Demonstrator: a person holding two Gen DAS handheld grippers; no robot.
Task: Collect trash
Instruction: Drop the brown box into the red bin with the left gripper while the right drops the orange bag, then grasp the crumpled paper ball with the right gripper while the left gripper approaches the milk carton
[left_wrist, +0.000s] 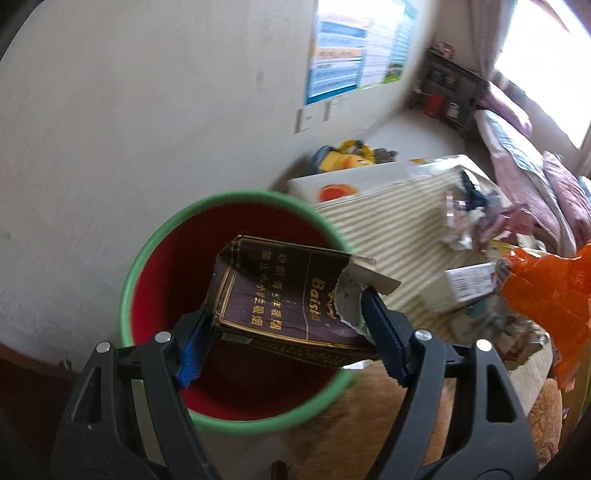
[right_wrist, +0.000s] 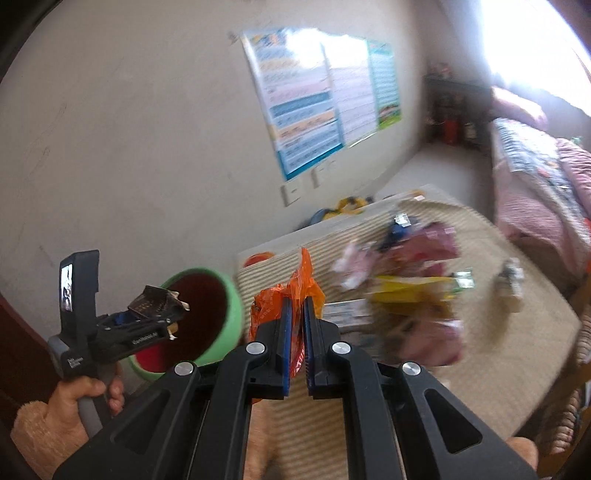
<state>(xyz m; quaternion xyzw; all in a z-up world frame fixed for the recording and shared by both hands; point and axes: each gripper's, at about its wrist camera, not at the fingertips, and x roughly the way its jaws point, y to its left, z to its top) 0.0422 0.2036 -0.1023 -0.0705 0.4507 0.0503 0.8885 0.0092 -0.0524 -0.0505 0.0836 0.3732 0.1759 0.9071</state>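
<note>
My left gripper (left_wrist: 286, 317) is shut on a torn dark purple cigarette box (left_wrist: 280, 299) and holds it over the open mouth of a green-rimmed bin with a red inside (left_wrist: 155, 291). In the right wrist view the left gripper (right_wrist: 147, 317) holds the box (right_wrist: 155, 301) beside the bin (right_wrist: 229, 306). My right gripper (right_wrist: 297, 314) is shut on an orange plastic wrapper (right_wrist: 291, 291), above the striped surface. The wrapper also shows in the left wrist view (left_wrist: 546, 291).
More wrappers and packets (right_wrist: 406, 280) lie in a pile on the striped cloth surface (right_wrist: 498, 332). A white box (left_wrist: 351, 181) and a yellow toy (left_wrist: 347, 155) sit by the wall. A bed (right_wrist: 546, 177) is at the right.
</note>
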